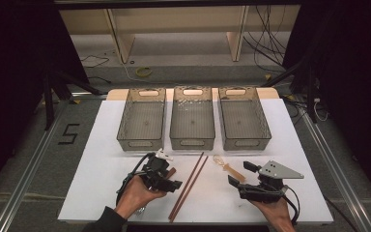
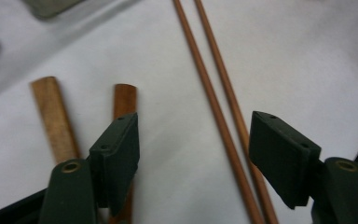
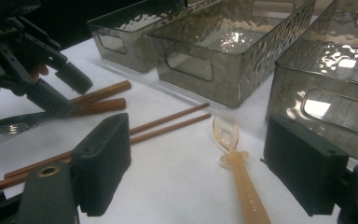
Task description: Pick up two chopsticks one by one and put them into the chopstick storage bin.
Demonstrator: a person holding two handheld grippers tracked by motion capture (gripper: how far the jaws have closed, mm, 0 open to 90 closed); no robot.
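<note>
Left claw (image 1: 166, 178) jaws apart, low over wooden-handled cutlery (image 2: 124, 100), chopsticks (image 1: 188, 185) just beside on bench (image 1: 106, 135). Right claw (image 1: 241, 176) jaws apart, empty, spoon (image 3: 237, 158) lying between them. Step looks like the pre-grasp approach. Next: lower, close on a handle, carry to a bin (image 1: 142, 119) behind.
</note>
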